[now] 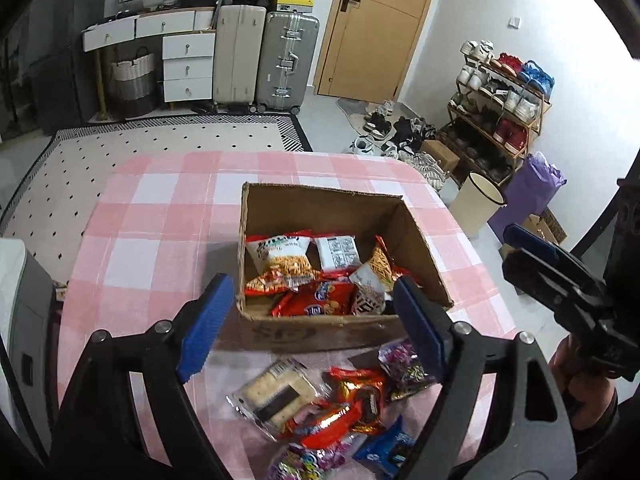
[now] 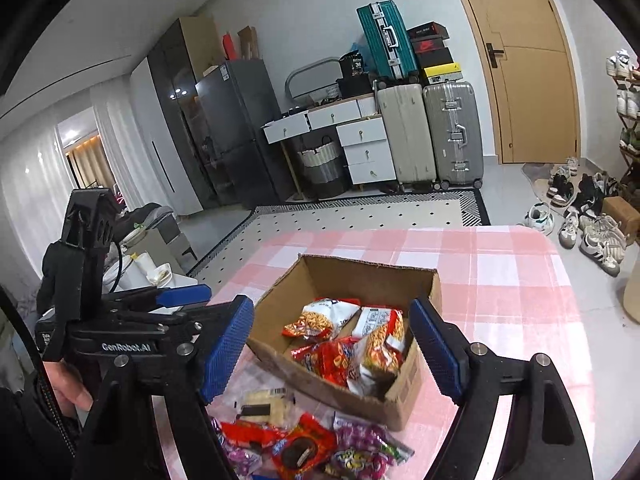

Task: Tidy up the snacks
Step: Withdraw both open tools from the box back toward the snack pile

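Left gripper and right gripper are hovering wide-fingered, holding nothing, above loose snacks beside the part-filled box.

Open left tongs above snacks, box.

Two upright suitcases stand beside white drawers, near a wooden door and shoe rack.
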